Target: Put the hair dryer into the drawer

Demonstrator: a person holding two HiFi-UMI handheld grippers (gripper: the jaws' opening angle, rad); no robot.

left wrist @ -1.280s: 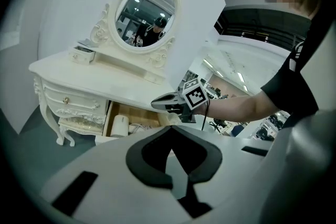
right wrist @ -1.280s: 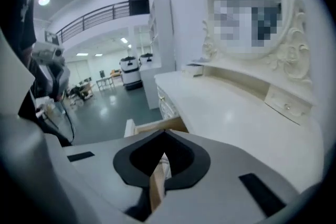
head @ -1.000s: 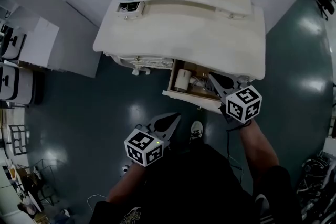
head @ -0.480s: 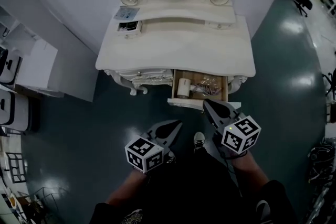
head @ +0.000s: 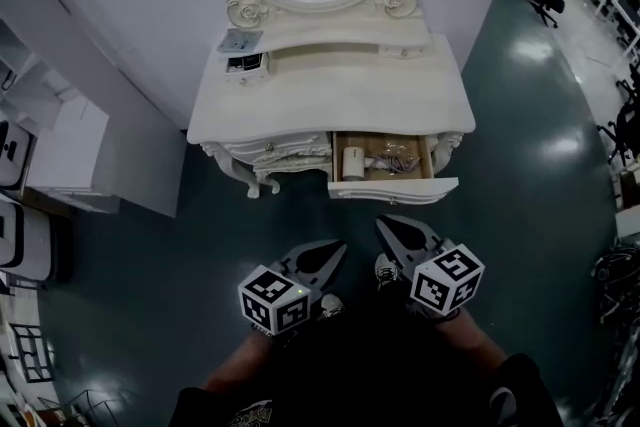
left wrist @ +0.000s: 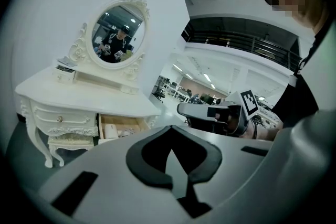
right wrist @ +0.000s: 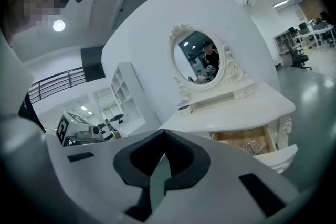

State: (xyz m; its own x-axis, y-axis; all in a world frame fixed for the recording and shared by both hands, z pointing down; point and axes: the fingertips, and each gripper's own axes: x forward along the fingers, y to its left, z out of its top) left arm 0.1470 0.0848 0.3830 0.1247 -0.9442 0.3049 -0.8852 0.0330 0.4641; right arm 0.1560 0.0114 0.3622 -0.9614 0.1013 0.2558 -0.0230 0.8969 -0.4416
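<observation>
Hair dryer [head: 352,162]: pale cylindrical body, cord [head: 392,158] bunched beside it, lying at the left end of the open drawer [head: 395,187] of the white dressing table [head: 330,100]. It is identified by shape only, as the detail is too small. Placement suits the task: the item lies inside and the drawer front is not yet pushed home. 2 grippers, both well apart from the drawer and held over the floor [head: 160,265] close to the person [head: 380,365], probably because nothing is left to carry. Left gripper [head: 336,249]: jaws together, nothing between. Right gripper [head: 386,224]: jaws fully closed, empty.
</observation>
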